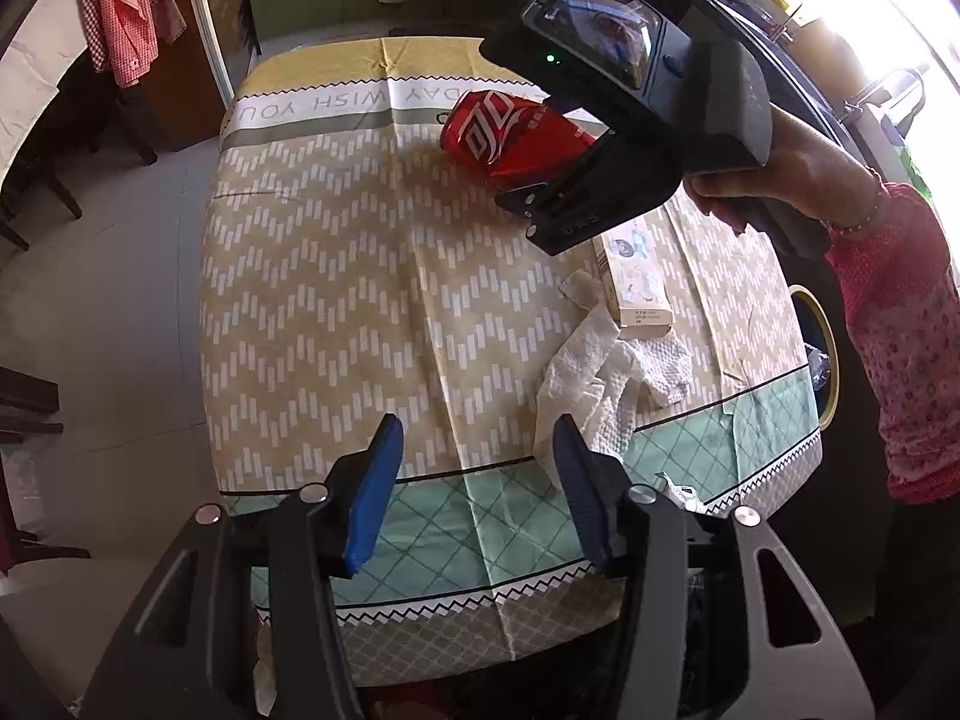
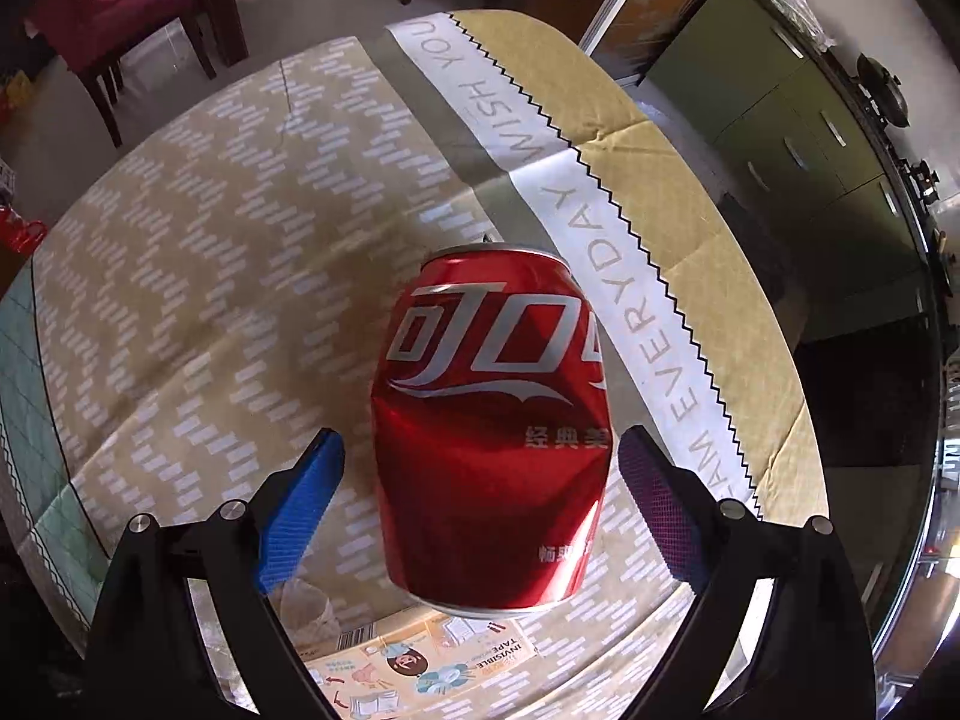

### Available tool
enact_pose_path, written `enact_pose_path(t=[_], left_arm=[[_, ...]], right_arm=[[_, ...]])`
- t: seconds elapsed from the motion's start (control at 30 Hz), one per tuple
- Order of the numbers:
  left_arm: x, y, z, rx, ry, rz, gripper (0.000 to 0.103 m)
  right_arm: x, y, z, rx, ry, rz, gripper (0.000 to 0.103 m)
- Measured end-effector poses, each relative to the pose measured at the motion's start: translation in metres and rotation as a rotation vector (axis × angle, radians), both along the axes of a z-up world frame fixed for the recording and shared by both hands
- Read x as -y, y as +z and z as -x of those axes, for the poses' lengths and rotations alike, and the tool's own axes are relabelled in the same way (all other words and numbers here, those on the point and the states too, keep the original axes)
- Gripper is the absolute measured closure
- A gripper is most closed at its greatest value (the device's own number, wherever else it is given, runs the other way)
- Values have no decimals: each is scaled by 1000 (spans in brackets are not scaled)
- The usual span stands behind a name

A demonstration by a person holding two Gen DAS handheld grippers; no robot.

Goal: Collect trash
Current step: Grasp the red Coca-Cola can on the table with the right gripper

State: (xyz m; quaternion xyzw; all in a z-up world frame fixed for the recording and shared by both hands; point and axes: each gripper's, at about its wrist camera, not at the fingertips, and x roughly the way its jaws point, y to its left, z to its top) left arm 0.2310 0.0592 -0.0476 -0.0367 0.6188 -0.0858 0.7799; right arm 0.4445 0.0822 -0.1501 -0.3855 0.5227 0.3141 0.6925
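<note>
A dented red soda can (image 2: 492, 432) lies on its side on the patterned tablecloth (image 2: 210, 276). My right gripper (image 2: 480, 441) points down over it, open, with a blue pad either side and a gap to each. In the left wrist view the can (image 1: 516, 132) shows at the far end, partly hidden by the right gripper's body (image 1: 630, 120), which a hand (image 1: 798, 180) holds. My left gripper (image 1: 477, 492) hangs open over the table's near end with nothing between its pads. A crumpled white paper towel (image 1: 606, 384) lies just beside its right finger. A small printed tape box (image 1: 636, 288) lies past the towel.
A yellow-rimmed bin (image 1: 825, 354) stands off the table's right edge, by a pink sleeve (image 1: 900, 348). The tape box (image 2: 420, 666) and some clear crumpled wrap (image 2: 312, 606) lie behind the can. Dark chairs (image 2: 138, 18) and green cabinets (image 2: 780, 120) surround the table.
</note>
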Motion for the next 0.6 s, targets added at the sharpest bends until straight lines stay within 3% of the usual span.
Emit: enact_pose_path(t=[0.07, 0.3, 0.6], left_arm=[[-2, -3, 0, -7, 1, -1, 53], [5, -7, 0, -23, -12, -15, 52], [67, -10, -35, -36, -105, -69, 49]], right_arm=[[-2, -5, -3, -3, -7, 18, 31], [12, -1, -24, -72, -116, -71, 32], [103, 64, -15, -128, -340, -290, 31]])
